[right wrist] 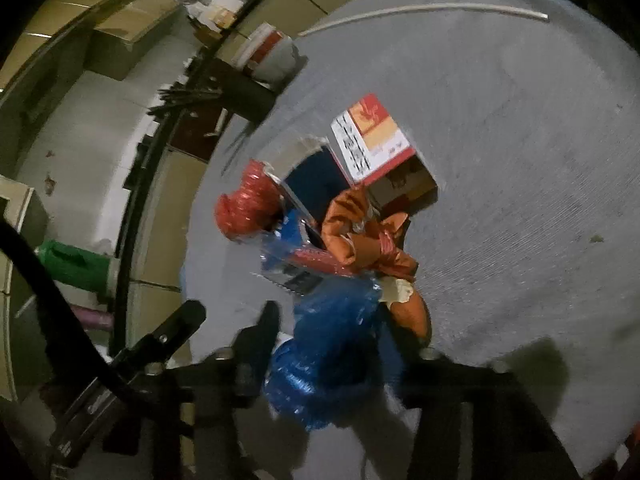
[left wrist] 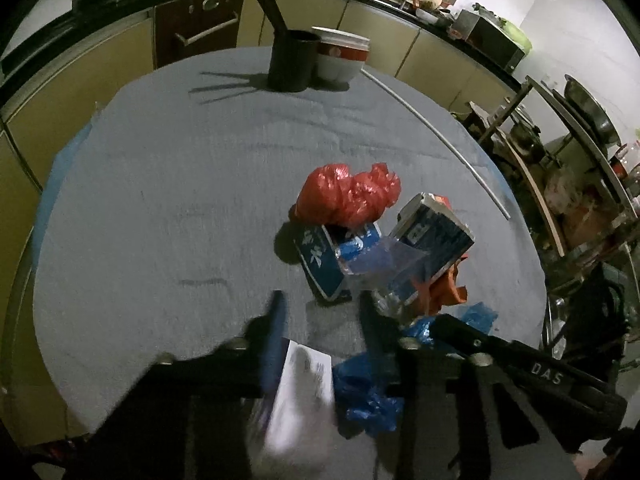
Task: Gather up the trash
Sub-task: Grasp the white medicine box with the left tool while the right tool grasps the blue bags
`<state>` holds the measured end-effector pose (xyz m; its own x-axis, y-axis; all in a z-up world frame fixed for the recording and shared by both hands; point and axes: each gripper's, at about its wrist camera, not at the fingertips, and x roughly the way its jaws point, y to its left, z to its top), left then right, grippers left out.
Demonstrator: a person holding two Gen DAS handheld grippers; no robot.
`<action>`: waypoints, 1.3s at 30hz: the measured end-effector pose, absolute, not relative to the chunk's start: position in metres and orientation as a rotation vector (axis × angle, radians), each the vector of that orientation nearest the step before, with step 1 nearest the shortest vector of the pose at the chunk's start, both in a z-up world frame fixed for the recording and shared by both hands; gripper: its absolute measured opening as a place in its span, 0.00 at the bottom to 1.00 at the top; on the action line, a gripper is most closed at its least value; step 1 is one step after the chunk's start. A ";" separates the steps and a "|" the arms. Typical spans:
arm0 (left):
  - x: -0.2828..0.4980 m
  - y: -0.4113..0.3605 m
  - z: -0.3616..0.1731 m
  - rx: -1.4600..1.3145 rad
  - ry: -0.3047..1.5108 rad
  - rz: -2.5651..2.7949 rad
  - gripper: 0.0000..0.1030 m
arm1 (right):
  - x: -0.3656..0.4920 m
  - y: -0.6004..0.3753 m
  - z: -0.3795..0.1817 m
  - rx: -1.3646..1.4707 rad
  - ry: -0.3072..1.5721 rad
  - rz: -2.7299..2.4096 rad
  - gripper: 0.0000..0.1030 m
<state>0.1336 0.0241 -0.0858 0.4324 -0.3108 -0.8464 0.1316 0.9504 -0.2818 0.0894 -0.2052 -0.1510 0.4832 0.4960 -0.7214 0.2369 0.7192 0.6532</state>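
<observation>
A pile of trash lies on the grey round table (left wrist: 180,184): a crumpled red plastic bag (left wrist: 348,196), blue cartons (left wrist: 320,264), clear wrap, an orange wrapper (right wrist: 360,236), a red and white box (right wrist: 380,148). My left gripper (left wrist: 320,312) is open just short of the blue cartons, with a white and blue carton (left wrist: 300,392) lying between its fingers near the base. My right gripper (right wrist: 332,320) has a crumpled blue plastic bag (right wrist: 328,352) between its fingers. The right gripper's body shows in the left wrist view (left wrist: 520,364).
A black holder with chopsticks (left wrist: 290,60) and a red and white tub (left wrist: 340,54) stand at the table's far edge. A white rod (left wrist: 440,132) lies along the right rim. Kitchen cabinets surround the table; a cluttered rack (left wrist: 568,168) stands right.
</observation>
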 end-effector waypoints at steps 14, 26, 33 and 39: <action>0.086 0.061 -0.105 -0.114 1.086 -0.232 0.53 | 0.046 -0.217 -0.119 0.658 0.931 0.209 0.23; 0.074 0.024 -0.149 0.068 1.078 -0.212 0.47 | 0.002 -0.253 -0.092 0.629 0.795 0.203 0.21; 0.070 0.029 -0.147 0.062 1.042 -0.202 0.04 | -0.013 -0.283 -0.078 0.634 0.746 0.164 0.21; 0.056 0.032 -0.140 0.065 1.009 -0.219 0.04 | -0.011 -0.291 -0.099 0.685 0.850 0.165 0.32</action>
